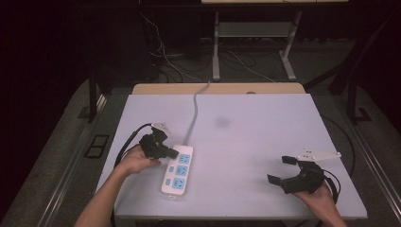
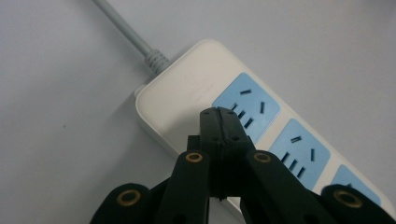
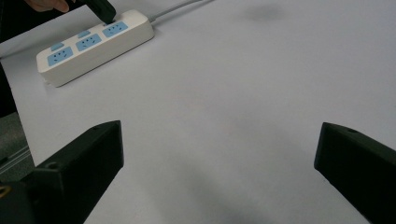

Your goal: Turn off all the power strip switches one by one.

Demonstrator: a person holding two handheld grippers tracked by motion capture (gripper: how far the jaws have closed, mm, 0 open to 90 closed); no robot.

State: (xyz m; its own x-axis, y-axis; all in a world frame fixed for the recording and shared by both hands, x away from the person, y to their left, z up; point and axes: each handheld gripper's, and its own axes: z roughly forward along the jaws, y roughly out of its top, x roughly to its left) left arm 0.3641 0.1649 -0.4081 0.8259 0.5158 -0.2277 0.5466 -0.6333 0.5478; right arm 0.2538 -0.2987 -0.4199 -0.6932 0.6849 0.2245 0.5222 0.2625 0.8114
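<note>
High view shows the white power strip (image 1: pixel 178 170) near the table's (image 1: pixel 265 137) left edge, towards its front. Left gripper (image 1: pixel 173 153), jaws pressed together and holding nothing, rests its tips on the strip's far end beside the first blue socket (image 2: pixel 246 102). Right gripper (image 1: pixel 281 170) gapes wide and empty near the front right corner.

One power strip (image 1: pixel 178 170) with three blue sockets, and two grippers, left (image 1: pixel 173 153) and right (image 1: pixel 278 170).

A pale tabletop (image 1: pixel 265 142) bears a faint dark smudge (image 1: pixel 222 122). Behind it, loose cables (image 1: pixel 165 59) lie on the floor beside a metal stand (image 1: pixel 216 47).
</note>
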